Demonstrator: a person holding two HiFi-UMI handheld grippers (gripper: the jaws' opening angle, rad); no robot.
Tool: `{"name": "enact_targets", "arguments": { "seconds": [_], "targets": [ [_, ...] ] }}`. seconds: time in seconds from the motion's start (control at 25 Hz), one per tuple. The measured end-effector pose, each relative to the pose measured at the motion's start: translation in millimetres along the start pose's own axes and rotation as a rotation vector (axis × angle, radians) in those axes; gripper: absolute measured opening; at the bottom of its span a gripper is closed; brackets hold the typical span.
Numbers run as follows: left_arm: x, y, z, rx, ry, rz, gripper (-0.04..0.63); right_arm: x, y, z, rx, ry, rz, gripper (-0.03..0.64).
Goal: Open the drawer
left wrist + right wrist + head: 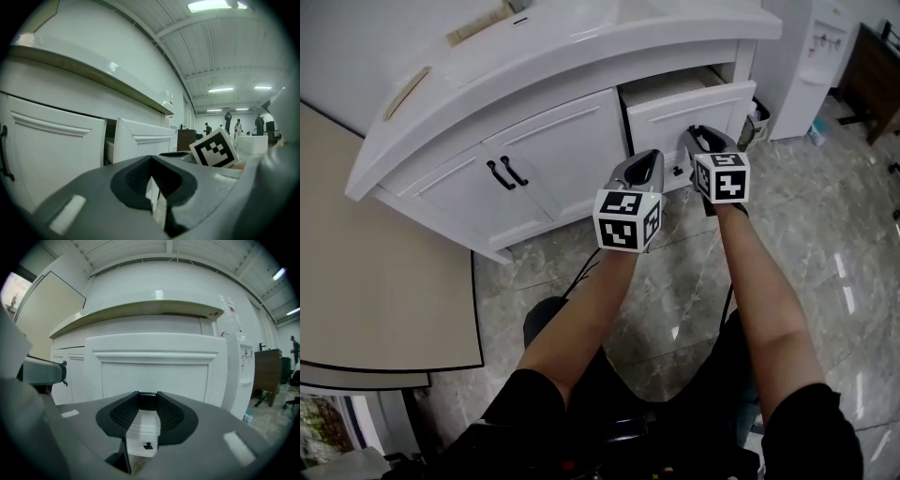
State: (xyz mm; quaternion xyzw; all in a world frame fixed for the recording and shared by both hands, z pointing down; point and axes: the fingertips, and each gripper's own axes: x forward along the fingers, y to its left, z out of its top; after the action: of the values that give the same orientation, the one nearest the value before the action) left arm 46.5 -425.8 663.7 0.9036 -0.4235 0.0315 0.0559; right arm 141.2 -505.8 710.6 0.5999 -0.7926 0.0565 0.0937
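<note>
grey marble floor (825, 234), beige tabletop (375, 281), white water dispenser (821, 56)

grey marbled tile floor (825, 234), white cabinet (534, 141) standing on it, black cable (581, 272) trailing over the tiles before it, tall white unit (811, 56) just beside the cabinet, dark wooden furniture (872, 80) farther right

Bright, even indoor light comes from ceiling strip lamps (212, 5). Glare streaks the white tabletop (581, 37) and the glossy floor (848, 272) at right. Shadows are faint. Both gripper views bend strongly toward dark, rounded edges. The left claw (152, 180) and right claw (142, 416), near the lens, look soft.
</note>
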Motion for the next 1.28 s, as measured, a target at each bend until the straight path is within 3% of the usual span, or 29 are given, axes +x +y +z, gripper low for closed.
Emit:
{"name": "enact_targets", "arguments": {
  "seconds": [0.44,1.28],
  "targets": [
    [-7.4,-54.1,-3.7,0.013,-0.016,-0.09,0.0,-55.9,0.9,-12.0,0.001,0.001,-0.002,0.141],
    [-16.8,-92.1,-6.6,0.024,-0.033,-0.145,0.0,-95.4,7.9,-22.3,0.008,-0.034,0.026,0.146]
  ]
}}
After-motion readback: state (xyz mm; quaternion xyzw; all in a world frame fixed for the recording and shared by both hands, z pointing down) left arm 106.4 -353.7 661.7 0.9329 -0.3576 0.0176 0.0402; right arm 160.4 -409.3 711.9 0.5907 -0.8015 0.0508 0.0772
